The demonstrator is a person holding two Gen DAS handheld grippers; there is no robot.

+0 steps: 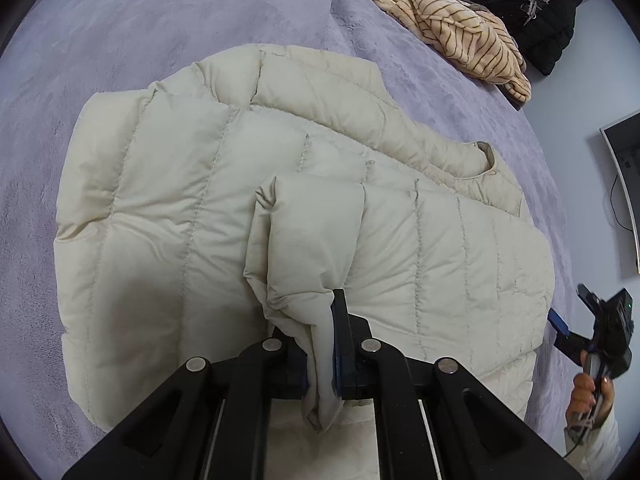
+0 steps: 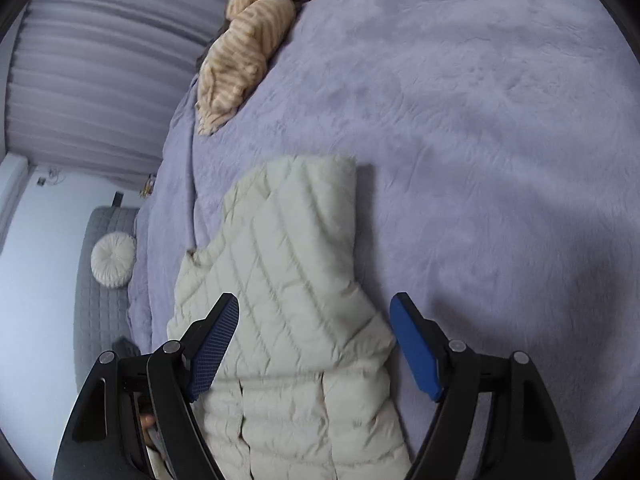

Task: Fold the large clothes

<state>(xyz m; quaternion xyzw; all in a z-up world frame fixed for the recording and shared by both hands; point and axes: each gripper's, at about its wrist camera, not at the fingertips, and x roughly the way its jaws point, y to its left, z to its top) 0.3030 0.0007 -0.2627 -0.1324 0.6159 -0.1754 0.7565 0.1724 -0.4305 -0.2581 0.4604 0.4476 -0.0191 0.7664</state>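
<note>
- Nearest the left wrist camera we see the left tool (image 1: 326, 344) clamped tight on the cuff end of a cream sleeve (image 1: 308, 248). The fabric bunches between its jaws and rises just ahead of them. We judge the grip is taken at the cuff so the whole sleeve can be carried across the body.
- Ahead of that tool the cream puffer jacket (image 1: 168, 200) lies flat on the lilac bed (image 1: 120, 32), collar off to the tool's right. Laid out this way, it gives a broad base to fold onto.
- To the far right of the left tool, past the jacket's edge, a hand (image 1: 590, 396) holds the right tool (image 1: 560, 326) clear of the cloth.
- In its own view the right tool (image 2: 316, 344) has its jaws wide apart with nothing between the pads. Part of the jacket (image 2: 288, 264) lies below and ahead of it. We take this as readiness for the other sleeve or side.
- Well beyond both tools, a striped tan garment (image 1: 452, 28) sits near the bed's far edge, and a black garment (image 1: 536, 4) beyond it. Both lie out of the folding area.
</note>
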